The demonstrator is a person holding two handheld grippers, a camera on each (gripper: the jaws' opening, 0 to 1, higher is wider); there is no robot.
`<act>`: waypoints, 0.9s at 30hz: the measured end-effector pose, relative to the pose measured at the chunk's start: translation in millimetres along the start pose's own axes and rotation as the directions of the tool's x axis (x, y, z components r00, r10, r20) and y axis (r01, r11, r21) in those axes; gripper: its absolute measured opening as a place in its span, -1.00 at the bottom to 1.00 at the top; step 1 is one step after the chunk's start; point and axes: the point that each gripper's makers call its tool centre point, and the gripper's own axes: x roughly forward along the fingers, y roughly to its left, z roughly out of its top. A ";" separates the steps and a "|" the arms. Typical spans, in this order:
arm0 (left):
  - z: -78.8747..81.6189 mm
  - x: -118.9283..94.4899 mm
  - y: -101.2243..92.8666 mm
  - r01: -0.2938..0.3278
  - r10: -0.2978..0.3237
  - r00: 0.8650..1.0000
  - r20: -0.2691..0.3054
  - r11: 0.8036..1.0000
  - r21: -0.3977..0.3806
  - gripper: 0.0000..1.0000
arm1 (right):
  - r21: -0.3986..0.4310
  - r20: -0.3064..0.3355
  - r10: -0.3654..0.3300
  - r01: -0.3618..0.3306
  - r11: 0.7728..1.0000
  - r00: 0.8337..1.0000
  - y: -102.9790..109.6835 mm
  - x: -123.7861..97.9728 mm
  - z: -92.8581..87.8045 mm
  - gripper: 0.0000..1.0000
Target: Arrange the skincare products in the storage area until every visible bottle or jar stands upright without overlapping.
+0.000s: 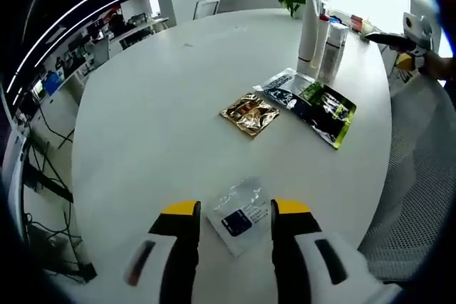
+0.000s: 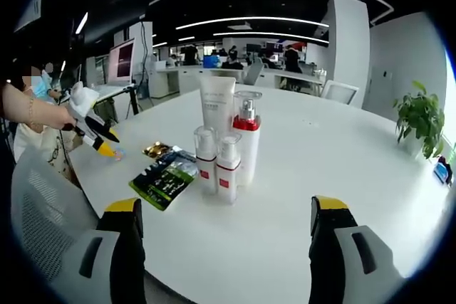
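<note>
Left gripper view: left gripper jaws wide, straddling clear flat sachet w/ dark blue label near table edge, prob. lining up a grab.
Right gripper view: right gripper jaws wide, empty.
Bottles: white-and-red pump bottles + tall white tube upright, clustered mid round white table.
Sachets: gold foil, black-green lie flat left of bottles.

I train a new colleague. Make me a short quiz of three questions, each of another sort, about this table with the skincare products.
1. True or false: the small clear sachet lies on the table between the tips of the left gripper.
2. Multiple choice: in the right gripper view, the bottle with the red collar is
A) lying flat
B) standing upright
C) held in a gripper
3. Fill in: beside the gold sachet lies a black and ____ packet.

Key
1. True; the jaws stand open on either side of it.
2. B; it stands in the bottle group, ahead of the open right gripper.
3. green
</note>
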 end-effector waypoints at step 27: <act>22.4 24.6 -52.1 -0.006 0.006 1.000 0.010 1.000 0.015 -0.27 | 0.002 -0.005 -0.005 0.005 1.000 1.000 -1.9 0.4 -1.4 0.94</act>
